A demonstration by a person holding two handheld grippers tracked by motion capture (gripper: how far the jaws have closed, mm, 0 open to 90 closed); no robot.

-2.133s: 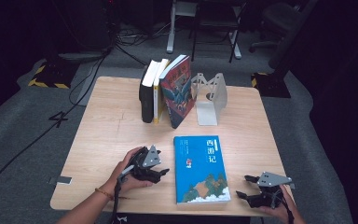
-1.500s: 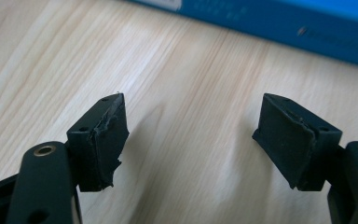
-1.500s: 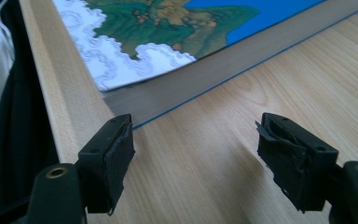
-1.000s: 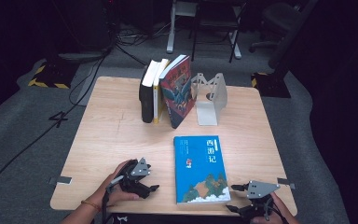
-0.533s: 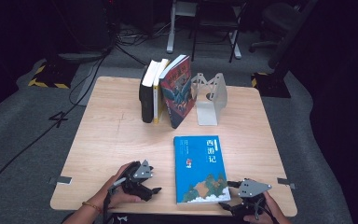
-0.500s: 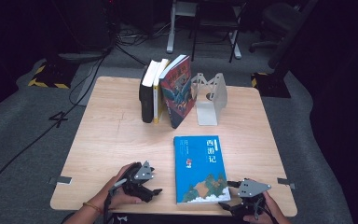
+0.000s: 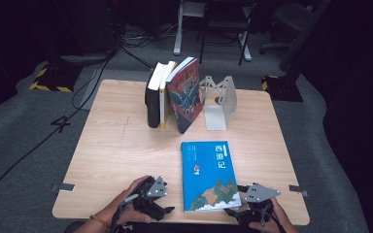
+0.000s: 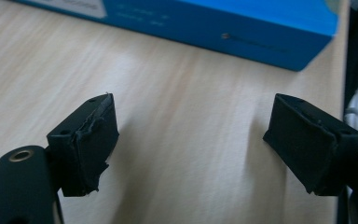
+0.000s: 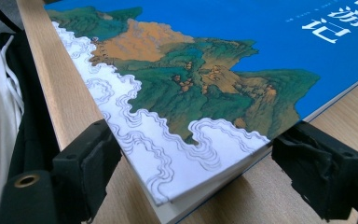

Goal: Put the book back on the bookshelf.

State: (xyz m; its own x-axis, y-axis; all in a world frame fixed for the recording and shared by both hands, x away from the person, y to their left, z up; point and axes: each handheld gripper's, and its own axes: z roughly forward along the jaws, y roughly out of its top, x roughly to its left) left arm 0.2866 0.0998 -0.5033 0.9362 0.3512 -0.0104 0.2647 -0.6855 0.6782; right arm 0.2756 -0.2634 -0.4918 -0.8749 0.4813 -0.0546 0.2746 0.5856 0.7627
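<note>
A blue book [image 7: 208, 167] with a landscape cover lies flat on the wooden table [image 7: 126, 145] near its front edge. My right gripper [image 7: 236, 209] sits at the book's near right corner. In the right gripper view [image 9: 200, 163] its jaws have just been opening. The book's corner [image 9: 186, 154] lies between them, and the left pad [image 9: 91, 158] stands clear of it. My left gripper [image 7: 161, 206] rests left of the book, low over the table. In the left gripper view [image 8: 191, 144] its jaws are wide apart over bare wood, with the book's blue edge [image 8: 242, 28] just beyond them.
Three books [image 7: 175, 94] stand upright at the back of the table, leaning beside a white metal bookend [image 7: 218, 102]. The table's front edge [image 9: 51, 79] runs close under my right gripper. Cables and chair legs lie on the grey floor behind.
My left gripper has slid right, closer to the book's left edge. My right gripper has shifted left onto the book's near corner and its jaws have widened.
</note>
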